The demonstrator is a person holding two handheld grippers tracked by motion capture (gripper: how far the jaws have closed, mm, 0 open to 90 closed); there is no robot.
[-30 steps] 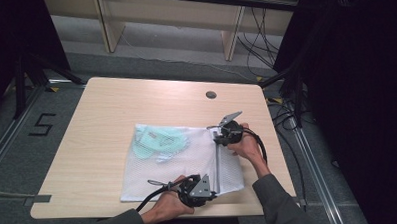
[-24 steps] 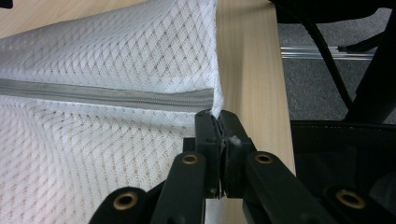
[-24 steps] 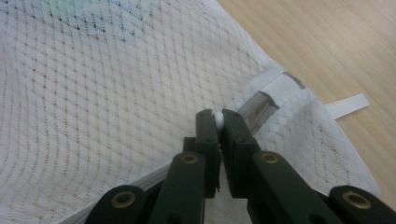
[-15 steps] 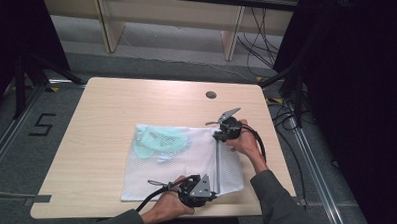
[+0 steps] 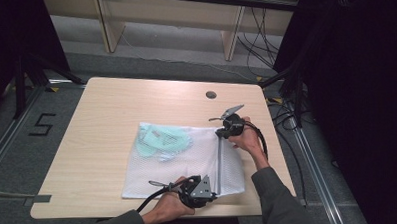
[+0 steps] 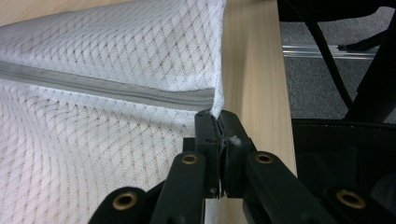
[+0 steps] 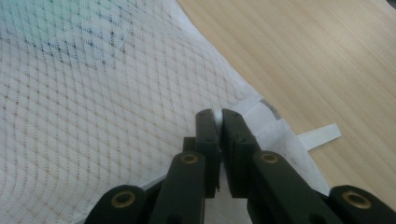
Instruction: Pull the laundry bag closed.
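A white mesh bag point(image 5: 178, 167) lies flat on the wooden table point(image 5: 111, 110), with a mint-green garment point(image 5: 162, 141) showing through it at its far left. A grey zipper point(image 5: 219, 161) runs along its right side. My left gripper point(image 5: 217, 195) is at the bag's near right corner; in the left gripper view it point(image 6: 218, 116) is shut on the fabric just past the zipper's point(image 6: 107, 86) end. My right gripper point(image 5: 220, 134) is at the zipper's far end. In the right gripper view it point(image 7: 215, 114) is shut on the bag's point(image 7: 116, 116) white edge, beside a white loop tab point(image 7: 320, 135).
A round cable hole point(image 5: 211, 95) sits in the table near its far right. The table's right edge point(image 5: 280, 154) is close to my right hand, with cables and a floor rail point(image 5: 313, 163) beyond it. Bare wood lies left of the bag.
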